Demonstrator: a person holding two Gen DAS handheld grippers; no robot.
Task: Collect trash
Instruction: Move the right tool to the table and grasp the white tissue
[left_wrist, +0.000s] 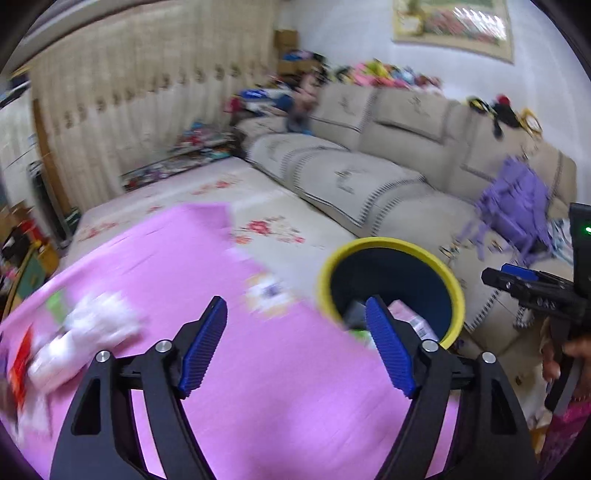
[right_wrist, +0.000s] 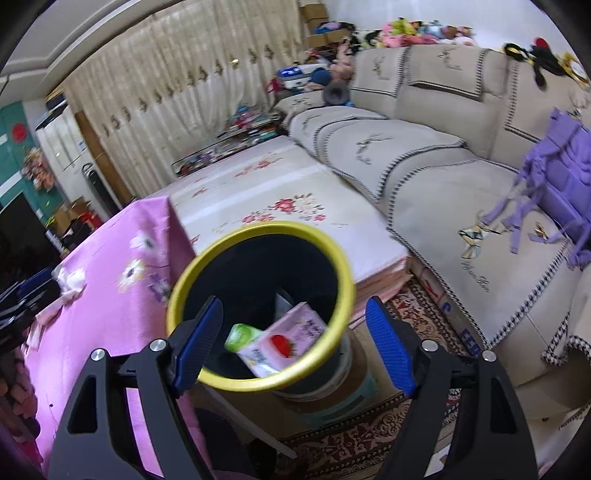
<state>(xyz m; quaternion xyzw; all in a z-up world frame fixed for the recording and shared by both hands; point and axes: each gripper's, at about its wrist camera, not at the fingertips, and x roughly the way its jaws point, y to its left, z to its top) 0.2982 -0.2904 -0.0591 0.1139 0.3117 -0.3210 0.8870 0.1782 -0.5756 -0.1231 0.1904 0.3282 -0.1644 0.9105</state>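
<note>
With cartons already in the bin, both the left gripper and right gripper hang empty, jaws apart, so next comes fetching the white wrappers near the pink cloth's left edge.

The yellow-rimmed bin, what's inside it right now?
Inside the bin lie a pink carton with a strawberry picture and a green carton beside it. The bin's near wall and the cartons hide the bottom, so anything beneath them cannot be seen.
</note>
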